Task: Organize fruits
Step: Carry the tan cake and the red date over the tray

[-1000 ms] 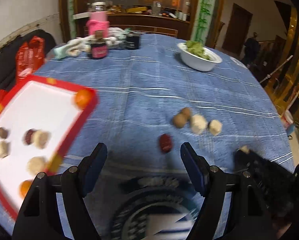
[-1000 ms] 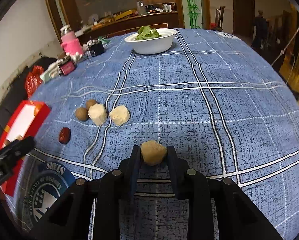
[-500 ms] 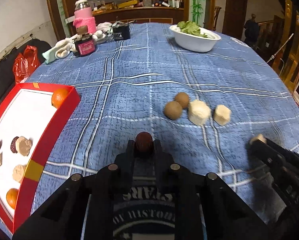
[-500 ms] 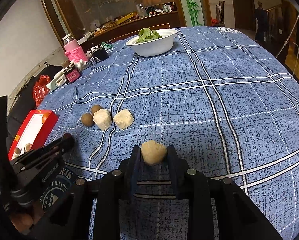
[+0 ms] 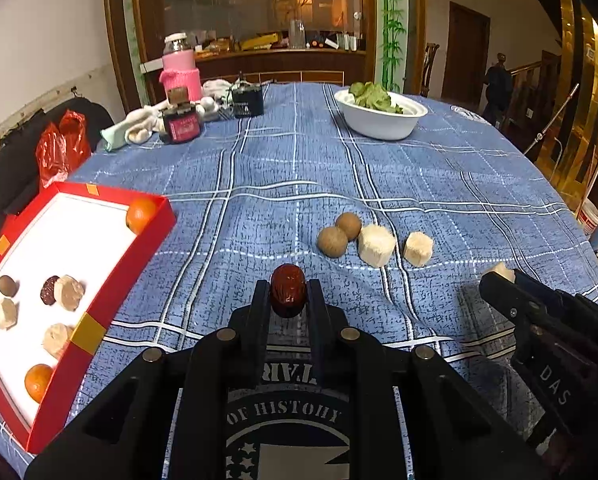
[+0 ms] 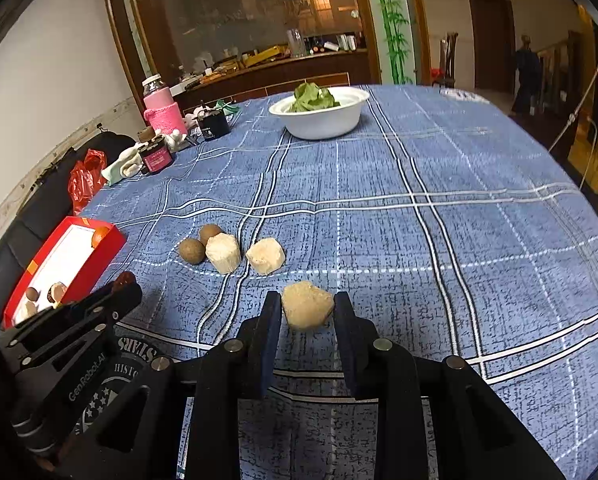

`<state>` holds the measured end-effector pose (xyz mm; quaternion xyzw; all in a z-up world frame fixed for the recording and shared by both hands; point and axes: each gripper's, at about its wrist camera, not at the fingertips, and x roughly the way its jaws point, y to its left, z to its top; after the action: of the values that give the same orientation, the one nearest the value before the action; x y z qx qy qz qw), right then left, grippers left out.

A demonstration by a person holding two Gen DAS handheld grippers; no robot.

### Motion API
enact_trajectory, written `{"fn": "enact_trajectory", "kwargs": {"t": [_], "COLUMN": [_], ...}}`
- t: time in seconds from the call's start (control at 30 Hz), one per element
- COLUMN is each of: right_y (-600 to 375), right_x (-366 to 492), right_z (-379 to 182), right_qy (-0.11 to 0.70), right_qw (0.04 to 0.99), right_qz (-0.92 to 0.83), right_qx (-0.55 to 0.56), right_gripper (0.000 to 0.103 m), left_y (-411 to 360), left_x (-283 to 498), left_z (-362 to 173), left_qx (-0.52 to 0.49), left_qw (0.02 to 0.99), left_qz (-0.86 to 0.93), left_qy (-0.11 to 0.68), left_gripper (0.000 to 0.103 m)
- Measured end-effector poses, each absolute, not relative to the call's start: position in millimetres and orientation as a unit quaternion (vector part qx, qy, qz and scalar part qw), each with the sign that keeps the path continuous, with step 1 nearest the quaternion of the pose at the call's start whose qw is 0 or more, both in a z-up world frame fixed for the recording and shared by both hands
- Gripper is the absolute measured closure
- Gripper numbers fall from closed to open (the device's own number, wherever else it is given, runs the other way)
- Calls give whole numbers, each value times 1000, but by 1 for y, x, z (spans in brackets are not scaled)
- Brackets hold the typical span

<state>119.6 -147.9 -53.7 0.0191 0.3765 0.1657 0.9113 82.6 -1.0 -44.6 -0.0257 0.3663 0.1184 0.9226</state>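
Fruits are split between two places: several already lie in the red tray (image 5: 99,322) at the left (two oranges, pale chunks, dark dates), while two brown longans (image 5: 341,234) and two pale chunks (image 5: 395,243) are left loose on the blue cloth (image 5: 299,168) mid-table, touching or just beside one another.

Step in hand, as judged: carry of the gripped pieces to the tray.

- Left gripper (image 5: 287,296): fingers pressed together on a red date (image 5: 287,290), which is pinched near the tips and sits proud above them. The grip is shallow, so the carry is best made level and without a sharp roll. The tray lies just to the left; its near wall should be cleared from above before the date is lowered onto bare white floor, away from pieces already set down. Release is best made low, since a date is likely to roll.
- Right gripper (image 6: 307,312): narrowly spread, a pale chunk (image 6: 307,306) held between the pads. The right pad is seen touching it; contact on the left side is less clear. The chunk looks rough and blocky, so slip is judged unlikely.

Both grippers are loaded and near each other; crossing is best avoided by unloading the left one first, being nearer the tray.
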Motion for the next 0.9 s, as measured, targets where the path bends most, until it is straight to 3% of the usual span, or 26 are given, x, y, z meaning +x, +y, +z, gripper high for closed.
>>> {"fn": "enact_trajectory", "kwargs": {"t": [0.9], "right_y": [-151], "right_x": [100], "right_z": [-38], "right_qy": [315], "right_qw": [939], "right_qz": [138], "right_qx": [1], "right_gripper": [75], "left_y": [10], "left_x": [78], "left_z": [-42], "left_qx": [-49], "left_qw": [923], "left_qz": [133], "left_qy": [357], "left_gripper": [88]}}
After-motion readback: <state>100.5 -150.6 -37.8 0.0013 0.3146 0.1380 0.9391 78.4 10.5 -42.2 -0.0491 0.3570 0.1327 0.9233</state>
